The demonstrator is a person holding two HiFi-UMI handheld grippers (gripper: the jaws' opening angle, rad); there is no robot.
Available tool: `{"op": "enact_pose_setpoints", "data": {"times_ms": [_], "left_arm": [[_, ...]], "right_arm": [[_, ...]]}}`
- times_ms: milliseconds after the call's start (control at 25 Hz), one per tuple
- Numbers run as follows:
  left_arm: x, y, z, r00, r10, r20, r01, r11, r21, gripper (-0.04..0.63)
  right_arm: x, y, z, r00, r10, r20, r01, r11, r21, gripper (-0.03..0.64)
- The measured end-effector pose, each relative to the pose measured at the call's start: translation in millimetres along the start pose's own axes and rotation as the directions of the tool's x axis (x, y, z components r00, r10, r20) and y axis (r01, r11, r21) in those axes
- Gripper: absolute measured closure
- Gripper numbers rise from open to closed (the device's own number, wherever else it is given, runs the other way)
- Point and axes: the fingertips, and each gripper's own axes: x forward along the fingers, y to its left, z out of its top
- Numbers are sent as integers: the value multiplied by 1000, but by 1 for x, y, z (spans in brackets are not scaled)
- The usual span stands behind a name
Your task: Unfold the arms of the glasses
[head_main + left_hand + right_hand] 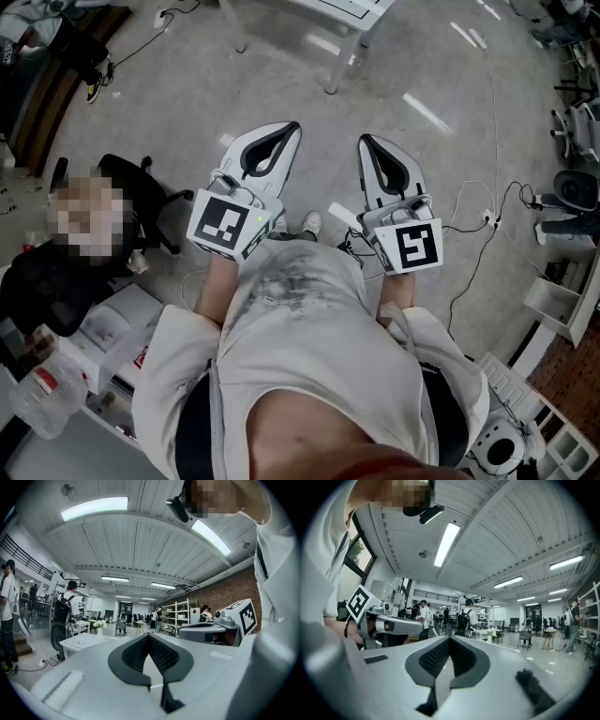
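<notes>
No glasses show in any view. In the head view I hold both grippers level in front of my body, over the bare floor. My left gripper [293, 126] has its jaws drawn together at the tips, with nothing between them. My right gripper [364, 141] is likewise shut and empty. In the left gripper view the left gripper [149, 636] shows its dark ribbed pads [161, 654] meeting at a point, and the right gripper's marker cube [245, 614] sits to the right. In the right gripper view the right gripper [450, 638] is shut, with the left gripper's cube [358, 603] at left.
A white table's legs [333, 84] stand ahead on the grey floor. A black office chair [141, 187] and a seated person are at left, cables [487, 220] trail at right, white shelving [562, 300] at far right. Both gripper views look into a hall with people, tables and shelves.
</notes>
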Motion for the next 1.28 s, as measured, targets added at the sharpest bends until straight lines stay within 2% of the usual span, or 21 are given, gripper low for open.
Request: {"op": "enact_pose_setpoints", "data": {"times_ms": [480,880,1280], "left_arm": [[3,-5,-2,1000,17,-16,-17,999,31,588],[3,-20,-7,998,55,-10,-54,998,21,588],[32,8,-14,1000,3,-29,-2,999,45,588]], "right_arm": [[-13,-4,-1,1000,3,15,-4,999,46,600],[-18,-16,-9,998,54,29,-56,995,77,600],[16,-32,-12,1000,21,6,-21,996,90,600]]}}
